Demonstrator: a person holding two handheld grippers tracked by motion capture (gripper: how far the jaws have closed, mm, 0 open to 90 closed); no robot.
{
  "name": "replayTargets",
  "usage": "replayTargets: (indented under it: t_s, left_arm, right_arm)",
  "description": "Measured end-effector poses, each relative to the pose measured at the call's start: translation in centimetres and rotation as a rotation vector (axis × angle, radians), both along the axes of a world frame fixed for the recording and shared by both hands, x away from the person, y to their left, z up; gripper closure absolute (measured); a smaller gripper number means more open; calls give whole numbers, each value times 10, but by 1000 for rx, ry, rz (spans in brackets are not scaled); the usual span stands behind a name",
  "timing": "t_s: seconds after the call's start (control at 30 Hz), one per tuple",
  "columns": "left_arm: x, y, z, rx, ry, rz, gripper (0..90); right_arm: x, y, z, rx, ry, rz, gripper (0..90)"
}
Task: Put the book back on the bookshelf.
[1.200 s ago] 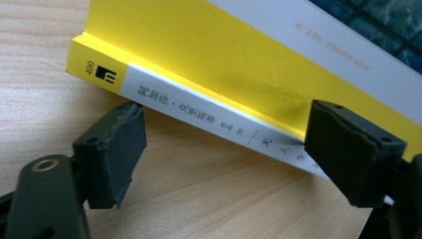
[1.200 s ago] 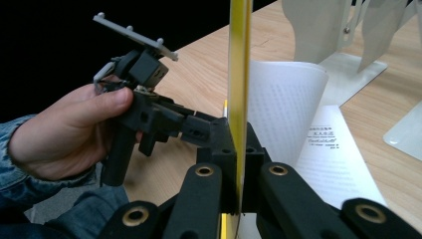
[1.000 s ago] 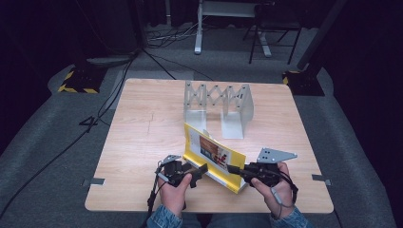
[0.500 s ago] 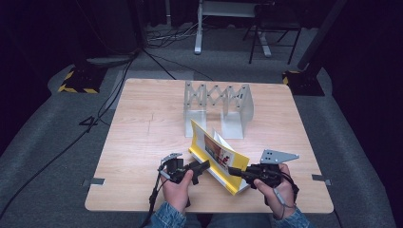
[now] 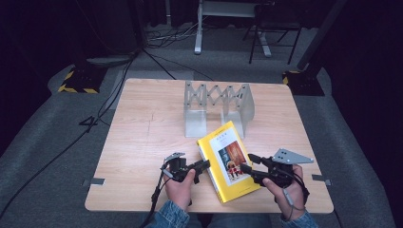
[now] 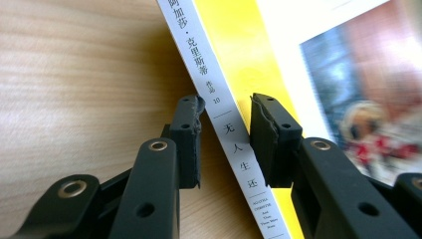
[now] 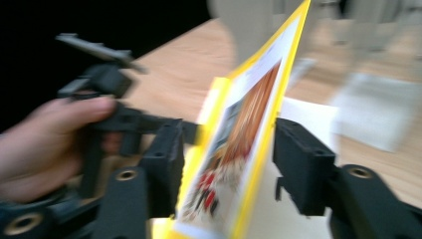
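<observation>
The yellow book point(image 5: 228, 161) lies tilted near the lower middle of the high view, on the wooden table point(image 5: 142, 137), between the two tools. The left gripper point(image 6: 226, 142) has its jaws on each side of the book's spine. They have just been closing, but small gaps still show, so it is not pinching yet. The right gripper point(image 7: 226, 164) has just been opening, and the cover stands loose between its jaws. That picture is blurry, so maybe one pad brushes it.

With nobody holding tight, I think the book could flop flat or slide away.

The metal book rack point(image 5: 218, 107), higher up in the middle, has nothing in its slots.
</observation>
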State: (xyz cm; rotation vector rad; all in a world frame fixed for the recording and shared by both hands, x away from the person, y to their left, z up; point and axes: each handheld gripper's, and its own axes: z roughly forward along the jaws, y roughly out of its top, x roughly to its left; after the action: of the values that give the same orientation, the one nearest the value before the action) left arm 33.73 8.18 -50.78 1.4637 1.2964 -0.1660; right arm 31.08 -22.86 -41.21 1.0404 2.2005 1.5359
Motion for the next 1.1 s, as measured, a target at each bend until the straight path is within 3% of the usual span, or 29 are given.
replayTargets:
  t_s: [0.03,0.17,0.27,0.3,0.33,0.4,0.47,0.57,0.63,0.67,0.7,0.77,0.9,0.97,1.1]
  left_arm:
    - [0,0,0,0,0,0,662]
    - [-2,-1,10,16,-61,-17,682]
    - [-6,-2,22,44,-128,-23,698]
    - [-9,-3,29,62,-168,-32,720]
    - [-9,-3,29,62,-168,-32,732]
    - [-14,-5,38,116,-230,-43,747]
    - [-17,-8,42,147,-260,-60,756]
    - [-18,-11,38,168,-242,-92,760]
    - [-18,-13,33,157,-213,-114,761]
    - [-19,-16,31,158,-206,-130,762]
    - [-19,-16,31,158,-206,-130,762]
    - [-20,-19,31,162,-209,-142,763]
    - [-19,-18,31,163,-201,-140,763]
    - [-19,-17,29,164,-194,-137,763]
    - [-18,-16,28,164,-189,-131,766]
  right_arm:
    - [0,0,0,0,0,0,422]
    - [6,-14,-7,-40,18,-108,399]
    - [10,-16,-12,-67,46,-115,395]
    - [14,-17,-18,-96,75,-116,393]
    - [14,-17,-18,-96,75,-116,393]
    - [19,-16,-26,-124,113,-111,393]
    - [25,-15,-34,-129,144,-104,389]
    - [34,-18,-46,-102,235,-106,343]
    - [39,-19,-53,-97,282,-103,349]
    - [41,-19,-61,-57,340,-78,385]
    - [41,-19,-61,-57,340,-78,385]
    - [42,-17,-67,-49,382,-64,410]
    - [40,-19,-66,-51,391,-94,392]
    - [36,-25,-64,-81,373,-130,369]
    - [26,-40,-63,-100,399,-173,359]
